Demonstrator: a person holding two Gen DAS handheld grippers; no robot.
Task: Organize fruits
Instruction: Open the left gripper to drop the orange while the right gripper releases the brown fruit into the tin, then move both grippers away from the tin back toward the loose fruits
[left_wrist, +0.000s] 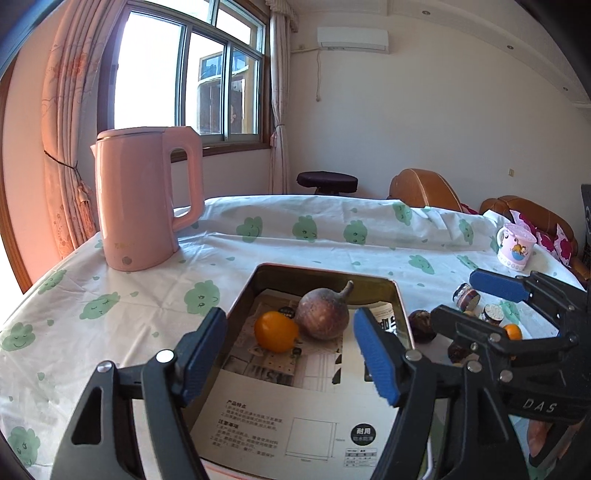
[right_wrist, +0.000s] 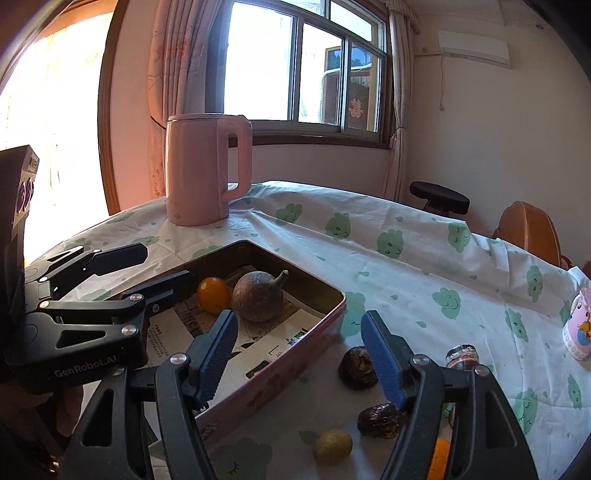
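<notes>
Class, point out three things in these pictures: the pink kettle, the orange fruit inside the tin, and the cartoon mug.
pink kettle (left_wrist: 140, 199), left wrist view, middle of body.
orange fruit (left_wrist: 276, 331), left wrist view, centre of skin.
cartoon mug (left_wrist: 515, 246), left wrist view, printed side.

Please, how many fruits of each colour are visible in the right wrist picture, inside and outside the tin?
Orange round fruits: 2
Brown round fruit with stem: 1
Dark wrinkled fruits: 2
Yellow-green small fruit: 1
Total: 6

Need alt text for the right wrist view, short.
An open right claw hovers over a tin box holding an orange fruit and a brown round fruit. Dark fruits and a yellow one lie outside on the tablecloth.
</notes>
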